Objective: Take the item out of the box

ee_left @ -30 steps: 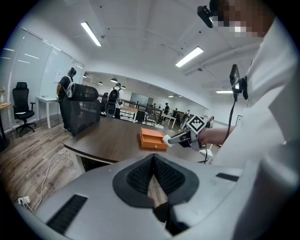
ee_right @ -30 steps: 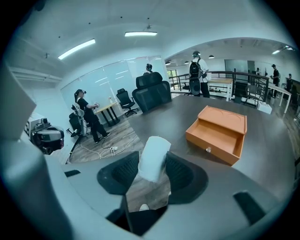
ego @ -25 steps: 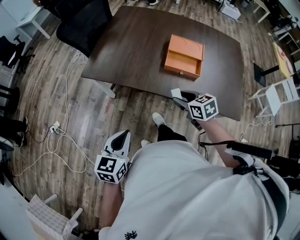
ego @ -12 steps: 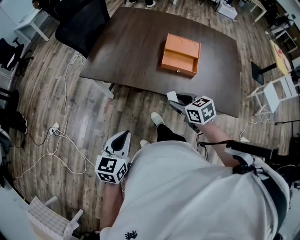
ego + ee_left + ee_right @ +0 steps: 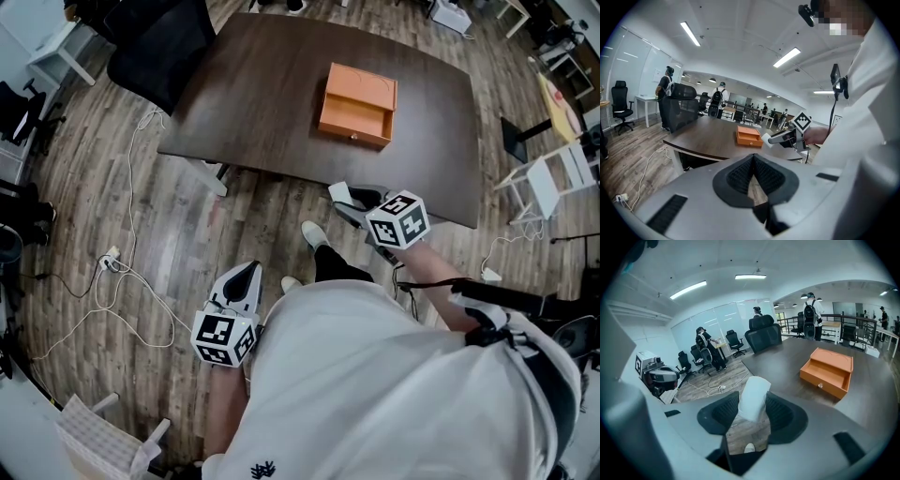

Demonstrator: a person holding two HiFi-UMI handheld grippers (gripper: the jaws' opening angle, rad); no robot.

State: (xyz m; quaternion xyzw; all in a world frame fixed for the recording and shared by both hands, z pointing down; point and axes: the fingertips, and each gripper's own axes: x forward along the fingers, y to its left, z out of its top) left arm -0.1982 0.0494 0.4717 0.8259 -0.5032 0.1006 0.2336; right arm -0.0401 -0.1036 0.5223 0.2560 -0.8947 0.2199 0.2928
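While the left gripper (image 5: 246, 274) hangs low by the hip, jaws together and empty, the right gripper (image 5: 347, 200), arm outstretched near the table (image 5: 253, 103), clamps a white item (image 5: 753, 397), possibly foam

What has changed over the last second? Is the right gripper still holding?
The right gripper, still shut on the white item, drew back slightly from the table toward the person. The head view also shifted a little. Unchanged: the orange box sits on the table with its drawer open, and the left gripper hangs low, shut and empty.
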